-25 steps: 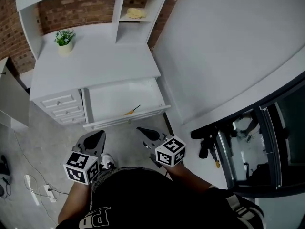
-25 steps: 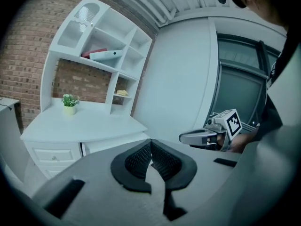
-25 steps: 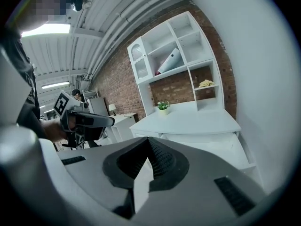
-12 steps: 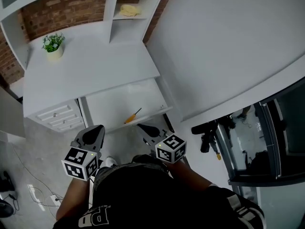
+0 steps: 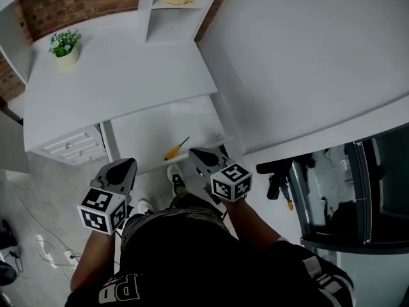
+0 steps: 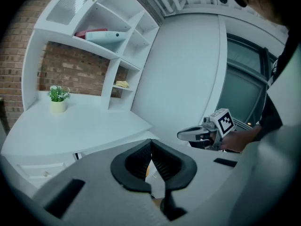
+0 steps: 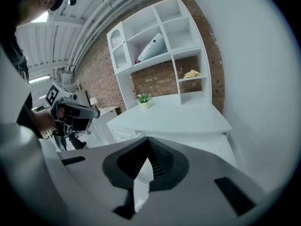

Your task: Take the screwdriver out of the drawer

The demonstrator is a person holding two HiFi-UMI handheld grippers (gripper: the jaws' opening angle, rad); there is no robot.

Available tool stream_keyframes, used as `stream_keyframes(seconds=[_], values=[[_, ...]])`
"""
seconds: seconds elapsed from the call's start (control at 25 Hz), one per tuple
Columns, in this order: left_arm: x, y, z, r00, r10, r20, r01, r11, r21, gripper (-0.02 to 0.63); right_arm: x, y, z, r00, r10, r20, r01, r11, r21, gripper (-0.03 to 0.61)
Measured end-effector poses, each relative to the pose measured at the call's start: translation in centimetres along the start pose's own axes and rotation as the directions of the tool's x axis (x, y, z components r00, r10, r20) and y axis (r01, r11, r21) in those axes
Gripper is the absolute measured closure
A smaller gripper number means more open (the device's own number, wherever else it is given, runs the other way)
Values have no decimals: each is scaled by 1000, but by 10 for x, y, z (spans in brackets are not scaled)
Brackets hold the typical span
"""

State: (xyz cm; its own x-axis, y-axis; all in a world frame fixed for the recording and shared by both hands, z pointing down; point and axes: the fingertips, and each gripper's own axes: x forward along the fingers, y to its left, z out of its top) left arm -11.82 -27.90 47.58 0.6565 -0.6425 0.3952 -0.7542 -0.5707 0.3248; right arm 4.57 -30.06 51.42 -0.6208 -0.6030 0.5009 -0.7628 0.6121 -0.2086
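Reach step: the screwdriver (image 5: 177,148) lies in the pulled-out drawer (image 5: 150,130), near the right gripper (image 5: 197,153), whose jaws seem pressed together, empty; left gripper (image 5: 122,169) likewise. Next: spread, straddle the handle

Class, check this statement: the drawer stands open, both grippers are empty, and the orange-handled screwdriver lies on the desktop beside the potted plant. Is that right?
One thing is wrong. The head view shows the screwdriver lying inside the open drawer, not on the desktop by the potted plant. The rest holds: the left gripper and right gripper are empty.
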Motion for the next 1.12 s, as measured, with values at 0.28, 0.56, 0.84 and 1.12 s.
stream_keyframes(seconds=[0.28, 0.56, 0.84, 1.12], values=[[16, 32, -11, 990, 138, -31, -140, 985, -100, 598, 63, -66, -34, 969, 34, -246, -86, 976, -202, 574], [32, 58, -19, 964, 260, -55, -265, 943, -200, 598, 114, -87, -82, 862, 91, -500, -357, 808, -469, 574], [46, 64, -47, 938, 324, -124, -346, 892, -292, 598, 146, -103, -147, 698, 69, -712, -644, 495, -583, 575], [54, 66, -56, 910, 386, -150, -414, 841, -349, 598, 160, -113, -178, 561, 123, -819, -796, 352, -492, 574]])
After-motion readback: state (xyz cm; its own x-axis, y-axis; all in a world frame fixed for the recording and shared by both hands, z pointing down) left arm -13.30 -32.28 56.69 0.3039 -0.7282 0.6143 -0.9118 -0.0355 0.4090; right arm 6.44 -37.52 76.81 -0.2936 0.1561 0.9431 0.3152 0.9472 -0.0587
